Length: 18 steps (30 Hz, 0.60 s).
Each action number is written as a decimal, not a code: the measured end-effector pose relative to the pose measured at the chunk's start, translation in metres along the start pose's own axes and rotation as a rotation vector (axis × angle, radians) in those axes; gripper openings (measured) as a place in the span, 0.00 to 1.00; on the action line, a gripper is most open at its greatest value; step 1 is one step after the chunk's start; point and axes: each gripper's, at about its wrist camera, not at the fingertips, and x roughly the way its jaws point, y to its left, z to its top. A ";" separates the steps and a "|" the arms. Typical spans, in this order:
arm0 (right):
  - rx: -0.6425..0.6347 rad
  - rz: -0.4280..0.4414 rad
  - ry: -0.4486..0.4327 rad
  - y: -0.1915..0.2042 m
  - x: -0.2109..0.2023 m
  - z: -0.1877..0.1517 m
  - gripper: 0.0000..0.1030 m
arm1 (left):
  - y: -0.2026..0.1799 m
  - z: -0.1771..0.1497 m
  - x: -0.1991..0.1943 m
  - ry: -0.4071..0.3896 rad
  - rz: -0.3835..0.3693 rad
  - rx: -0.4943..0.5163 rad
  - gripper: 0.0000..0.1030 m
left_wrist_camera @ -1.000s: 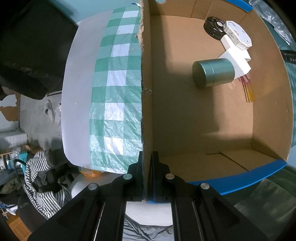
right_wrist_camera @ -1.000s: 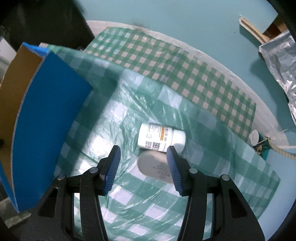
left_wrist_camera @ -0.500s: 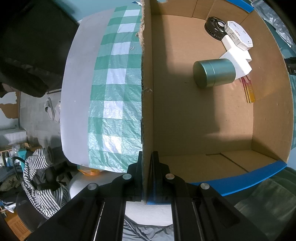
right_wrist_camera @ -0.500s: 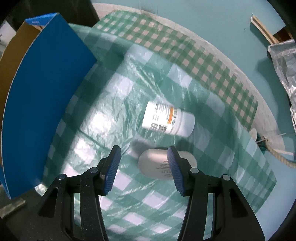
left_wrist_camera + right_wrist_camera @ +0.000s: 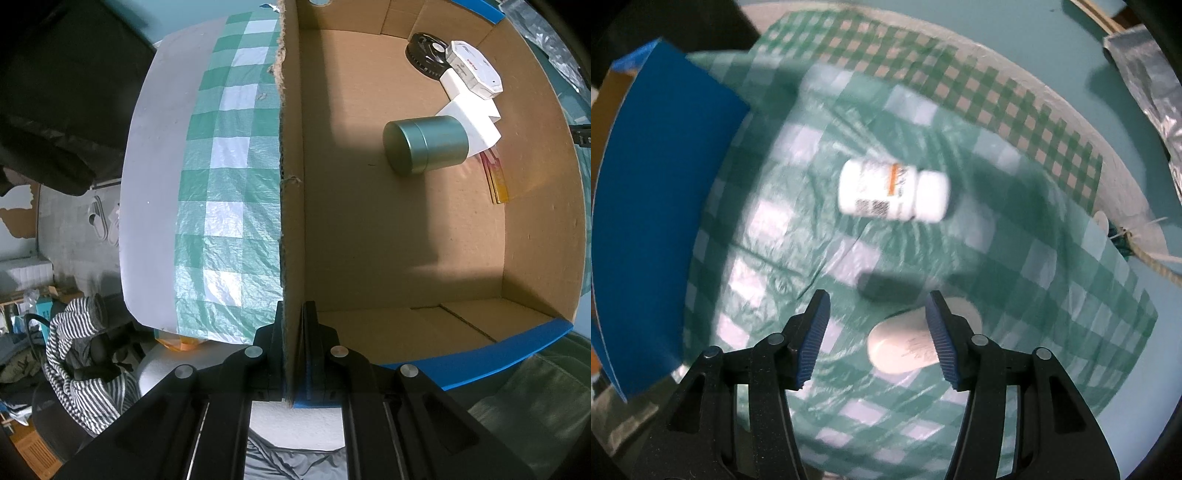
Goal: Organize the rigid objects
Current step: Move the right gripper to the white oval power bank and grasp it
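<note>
My left gripper (image 5: pixel 292 354) jaws pinching the cardboard box (image 5: pixel 406 229) wall, my right gripper (image 5: pixel 877 339) jaws just widening, empty, above the white bottle (image 5: pixel 894 192)

A: How did the left view look?
B: Sharp and evenly lit. A soft shadow crossed the box (image 5: pixel 406 221) floor, and the tin (image 5: pixel 424 144) threw a short one.
A: And the right?
B: Motion blur smeared the cloth (image 5: pixel 1052 295) and bottle (image 5: pixel 894 192); glare shone off the plastic. Both views bent and darkened at the edges.
</note>
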 end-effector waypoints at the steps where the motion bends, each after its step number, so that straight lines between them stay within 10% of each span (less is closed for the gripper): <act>1: 0.004 -0.016 0.003 -0.001 0.001 0.001 0.57 | 0.000 0.000 0.000 0.000 0.000 0.000 0.05; 18: 0.512 -0.014 0.037 -0.057 0.014 -0.027 0.62 | -0.001 -0.002 0.000 0.003 0.000 0.005 0.05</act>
